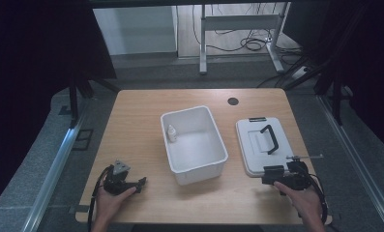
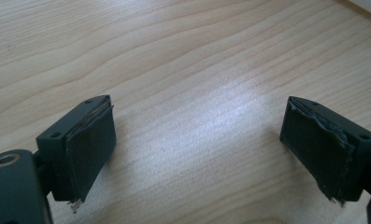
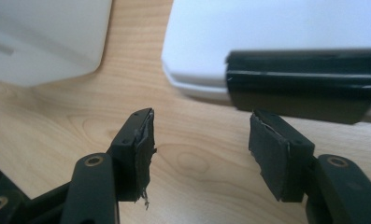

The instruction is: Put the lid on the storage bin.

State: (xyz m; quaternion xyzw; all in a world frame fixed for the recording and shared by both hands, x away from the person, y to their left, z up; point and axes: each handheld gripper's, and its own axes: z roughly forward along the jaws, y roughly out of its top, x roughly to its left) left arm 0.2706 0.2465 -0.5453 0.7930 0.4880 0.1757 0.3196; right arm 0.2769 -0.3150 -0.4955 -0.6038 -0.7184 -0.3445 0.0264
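Note:
A white plastic bin stands open at the table's middle, with a small white bottle upright inside against its left wall. To its right lies a white lid with a black handle and black clips. My right gripper rests at the lid's near edge, open and holding nothing; in the right gripper view the gripper faces the lid's black clip. My left gripper lies at the table's near left, open over bare wood, seen up close as the gripper.
The wooden table has a round cable hole at the back. Dark curtains flank the scene. A desk frame and cables stand on the floor beyond the table.

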